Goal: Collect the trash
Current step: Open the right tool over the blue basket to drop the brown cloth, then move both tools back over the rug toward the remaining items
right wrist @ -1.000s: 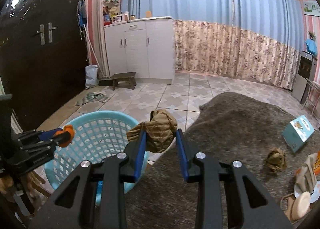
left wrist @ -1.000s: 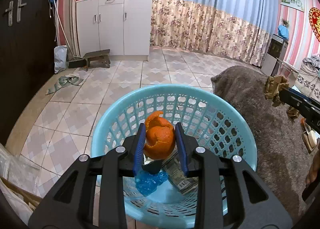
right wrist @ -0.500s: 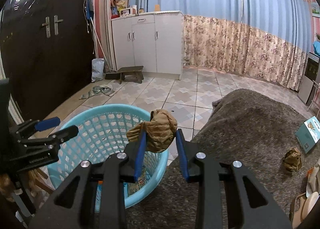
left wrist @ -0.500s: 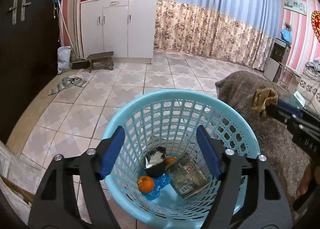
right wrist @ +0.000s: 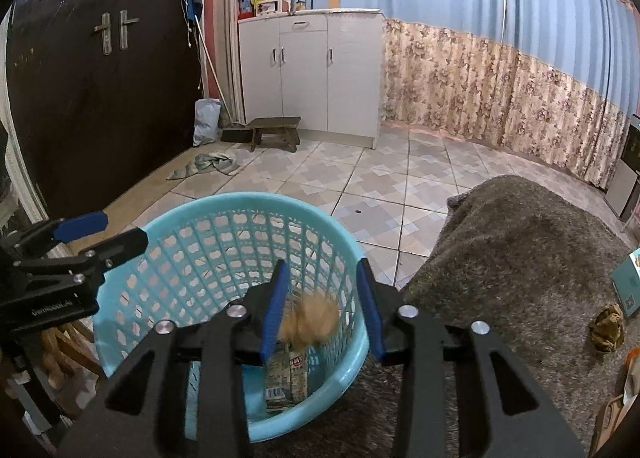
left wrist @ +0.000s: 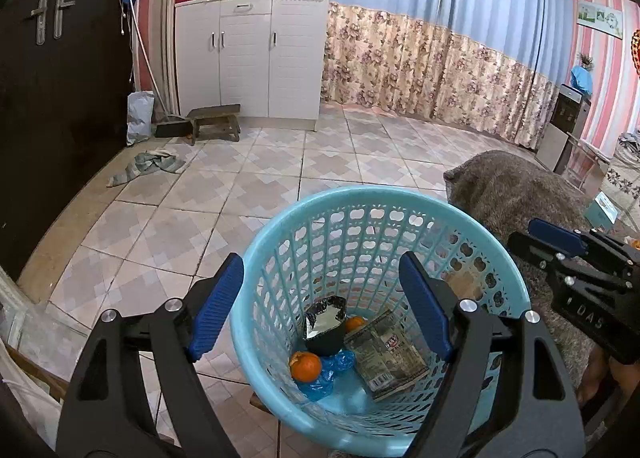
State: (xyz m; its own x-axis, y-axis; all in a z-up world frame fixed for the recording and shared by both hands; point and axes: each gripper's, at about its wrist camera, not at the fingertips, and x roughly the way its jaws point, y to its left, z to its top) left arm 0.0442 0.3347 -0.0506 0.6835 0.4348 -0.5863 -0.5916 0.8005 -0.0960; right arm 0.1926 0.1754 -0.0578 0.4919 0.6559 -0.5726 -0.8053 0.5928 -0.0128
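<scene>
A light-blue mesh basket [left wrist: 280, 226] holds orange peel [left wrist: 305, 365], a blue wrapper [left wrist: 324, 374], a dark foil cup [left wrist: 325, 324] and a flattened carton [left wrist: 386, 354]. My left gripper [left wrist: 320, 306] is open and empty above the basket. My right gripper [right wrist: 323, 312] is open over the basket's [right wrist: 168, 218] right side. A brown crumpled paper [right wrist: 310, 318] is blurred in mid-fall between its fingers, free of both pads. The right gripper also shows in the left wrist view [left wrist: 560, 246].
A grey furry blanket [right wrist: 520, 258] covers the surface right of the basket, with another brown paper wad [right wrist: 606, 326] and a teal box [right wrist: 630, 286] on it. Tiled floor, a white cabinet [right wrist: 312, 74], a wooden stool [right wrist: 276, 132] and a rag [right wrist: 208, 164] lie beyond.
My left gripper opened and dropped the orange peel into the basket. My right gripper moved over the basket and opened; the brown paper is falling.
</scene>
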